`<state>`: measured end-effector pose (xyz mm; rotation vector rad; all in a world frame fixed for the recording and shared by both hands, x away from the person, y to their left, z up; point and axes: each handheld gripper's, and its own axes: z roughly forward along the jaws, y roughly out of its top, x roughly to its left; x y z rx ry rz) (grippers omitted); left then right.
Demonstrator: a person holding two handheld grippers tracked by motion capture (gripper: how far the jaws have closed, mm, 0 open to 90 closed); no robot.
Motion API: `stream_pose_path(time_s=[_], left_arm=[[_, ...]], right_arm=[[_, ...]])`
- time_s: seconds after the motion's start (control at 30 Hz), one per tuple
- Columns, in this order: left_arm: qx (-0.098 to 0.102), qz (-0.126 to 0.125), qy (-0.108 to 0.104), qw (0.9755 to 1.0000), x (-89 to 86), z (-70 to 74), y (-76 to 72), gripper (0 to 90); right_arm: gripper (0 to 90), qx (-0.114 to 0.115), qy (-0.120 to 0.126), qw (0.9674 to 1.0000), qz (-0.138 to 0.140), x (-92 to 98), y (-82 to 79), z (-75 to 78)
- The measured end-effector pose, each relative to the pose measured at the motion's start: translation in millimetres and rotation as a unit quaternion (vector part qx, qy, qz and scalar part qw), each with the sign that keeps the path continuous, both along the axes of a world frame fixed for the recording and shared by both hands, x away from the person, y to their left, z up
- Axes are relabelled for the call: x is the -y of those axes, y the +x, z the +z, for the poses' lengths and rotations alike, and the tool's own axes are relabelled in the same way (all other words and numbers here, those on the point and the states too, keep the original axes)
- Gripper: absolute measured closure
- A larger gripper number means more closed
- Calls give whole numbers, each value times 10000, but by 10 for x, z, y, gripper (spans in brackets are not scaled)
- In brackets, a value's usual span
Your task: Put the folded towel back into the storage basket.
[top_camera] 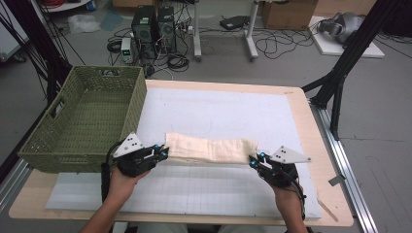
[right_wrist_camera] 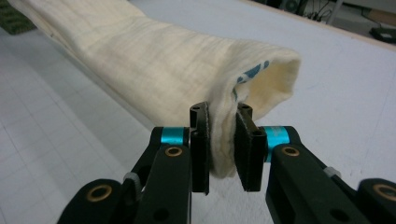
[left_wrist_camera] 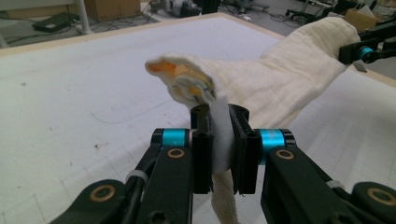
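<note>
A cream folded cloth (top_camera: 209,148) hangs stretched between my two grippers above the white mat (top_camera: 218,111). My left gripper (top_camera: 163,154) is shut on the cloth's left end; in the left gripper view its jaws pinch the cloth (left_wrist_camera: 261,88) at the left gripper (left_wrist_camera: 220,140), and a yellow-orange print shows on the folded corner. My right gripper (top_camera: 253,161) is shut on the right end; in the right gripper view the cloth (right_wrist_camera: 154,65) is squeezed in the right gripper (right_wrist_camera: 220,144), with a blue mark inside the fold. The other gripper (left_wrist_camera: 366,49) shows at the far right of the left gripper view.
A green woven basket (top_camera: 85,119) stands on the table's left side, close to my left hand. The wooden table edge (top_camera: 311,126) runs along the right. Beyond the table are computer towers, cables and black frame legs on the floor.
</note>
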<state>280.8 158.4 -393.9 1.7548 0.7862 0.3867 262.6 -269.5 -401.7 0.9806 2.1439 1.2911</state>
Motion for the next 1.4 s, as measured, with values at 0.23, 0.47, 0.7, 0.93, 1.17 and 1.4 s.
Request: stream_pose_path(time_s=[0.23, 0.47, 0.7, 0.93, 1.17, 1.4], left_arm=[[180, 39, -216, 9996, -87, 195, -26, 803], [320, 185, -314, 9988, -219, 343, -30, 803], [423, 287, -335, 9981, -332, 448, -51, 803], [519, 394, -318, 9974, -463, 524, -95, 804], [592, 557, -332, 9961, -633, 586, -139, 805], [655, 762, -316, 9944, -835, 634, -195, 805]], right_arm=[[789, 362, 326, 9988, 32, -5, -4, 185], [792, 610, 490, 9969, 122, -106, 108, 325], [793, 620, 576, 9962, 187, -212, 283, 403], [798, 661, 626, 9954, 296, -347, 455, 481], [801, 734, 576, 9946, 461, -554, 617, 577], [802, 798, 580, 9930, 648, -783, 762, 637]])
